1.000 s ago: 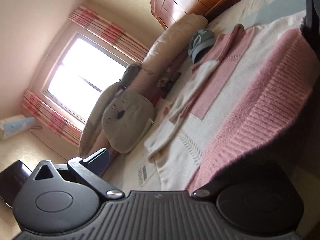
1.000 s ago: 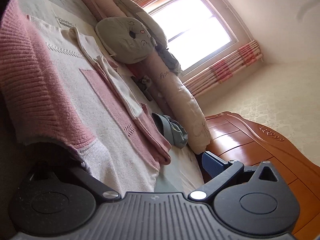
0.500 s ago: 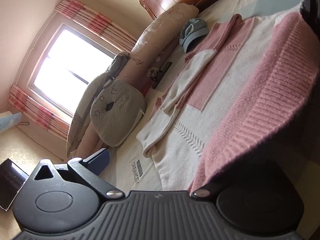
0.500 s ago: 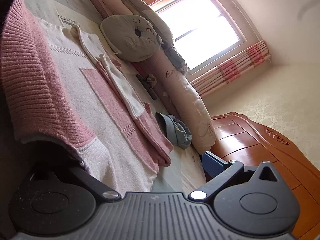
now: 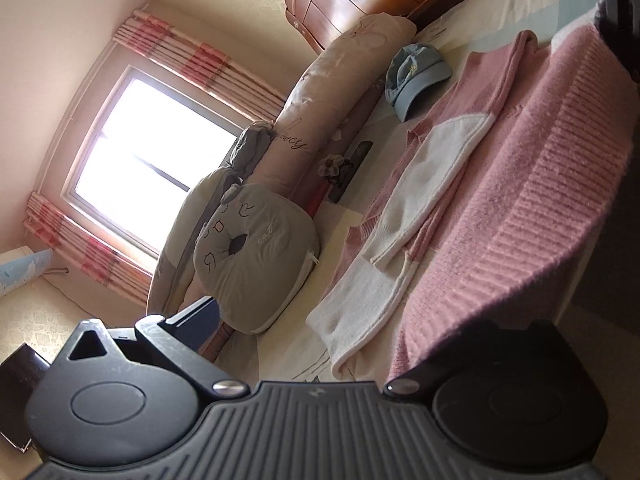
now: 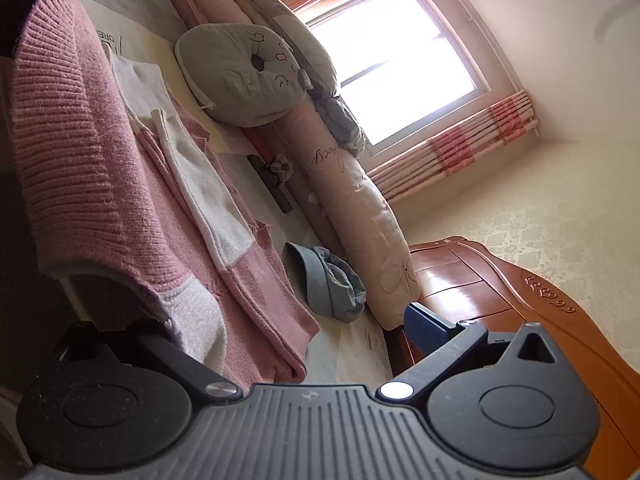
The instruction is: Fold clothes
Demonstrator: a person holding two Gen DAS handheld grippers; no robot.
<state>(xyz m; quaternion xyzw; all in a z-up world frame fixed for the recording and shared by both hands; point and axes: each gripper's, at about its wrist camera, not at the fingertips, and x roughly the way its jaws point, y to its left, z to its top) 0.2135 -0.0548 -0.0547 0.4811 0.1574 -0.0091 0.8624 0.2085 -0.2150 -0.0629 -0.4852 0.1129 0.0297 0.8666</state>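
Left wrist view, nearest first: black gripper housing fills the bottom of the frame. Left gripper: one blue-padded finger shows at lower left; the other is buried under the ribbed pink hem of the sweater, which drapes over it at lower right. Whether the jaws are pinched on the hem or spread cannot be told; the contact point is hidden by the knit.

Right wrist view mirrors this. Right gripper: blue finger clear at lower right, opposite finger covered by the sweater hem at lower left. Grip state cannot be told here either.

The pink-and-white sweater lies on the bed, its near hem lifted and arched toward both cameras, with dark shadow beneath. A white sleeve is folded across the body, mid-frame. The far side of the garment is cut off by the raised hem.

Farther: a blue cap sits just beside the sweater's far corner. A grey cat-face cushion leans on a long pink bolster. A small dark object between bolster and sweater is too indistinct to identify.

Farthest: wooden headboard, and a bright window, blown out, with pink striped curtains.
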